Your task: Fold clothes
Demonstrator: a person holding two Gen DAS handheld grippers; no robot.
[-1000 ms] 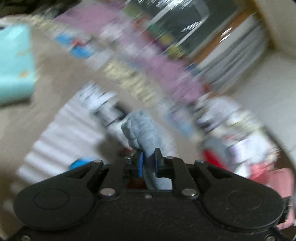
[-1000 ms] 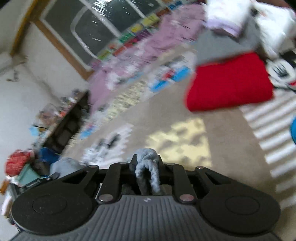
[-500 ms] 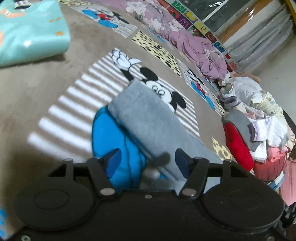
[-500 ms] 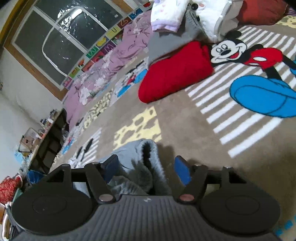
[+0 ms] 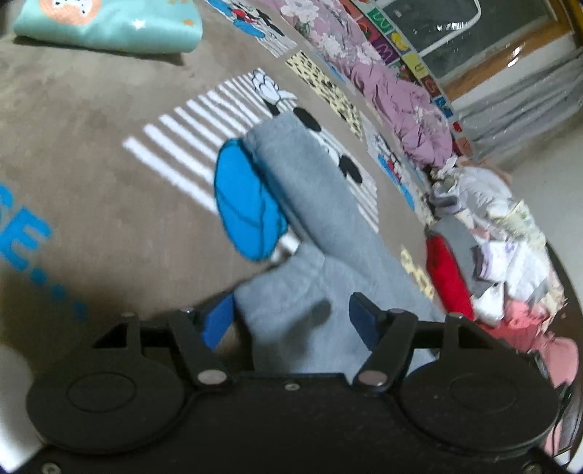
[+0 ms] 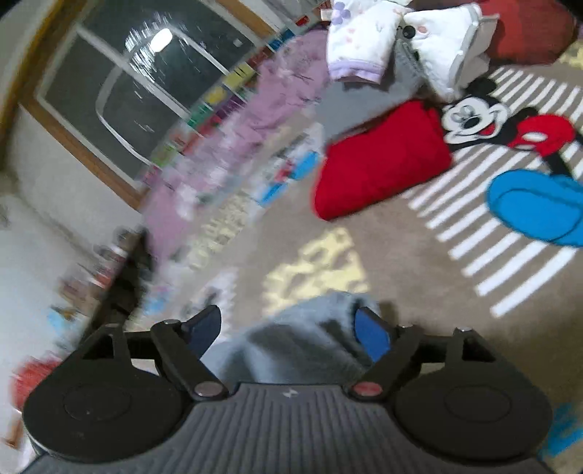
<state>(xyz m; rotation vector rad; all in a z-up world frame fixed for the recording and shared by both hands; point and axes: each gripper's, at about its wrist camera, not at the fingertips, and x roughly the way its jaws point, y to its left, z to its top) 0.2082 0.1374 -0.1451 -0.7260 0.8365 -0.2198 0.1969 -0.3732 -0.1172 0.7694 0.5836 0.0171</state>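
Now the left gripper [image 5: 291, 321] stands with its blue pads spread wide, its jaws having just been opening, and the grey garment [image 5: 309, 204] lies between them without being pressed from either side. That garment stretches away from the gripper as a long folded strip across the brown cartoon rug [image 5: 91, 164], covering part of the printed mouse and lying beside a blue printed patch. The right gripper [image 6: 288, 330] is likewise parted, jaws just opened further, with the garment's other grey end bunched loosely between its pads, resting on the rug. Further out, a folded turquoise garment [image 5: 109, 25] sits near the rug's far edge, and a red folded piece [image 6: 379, 160] lies by a heap of unfolded clothes [image 5: 503, 248]. A purple blanket [image 5: 400, 98] runs along the window wall.
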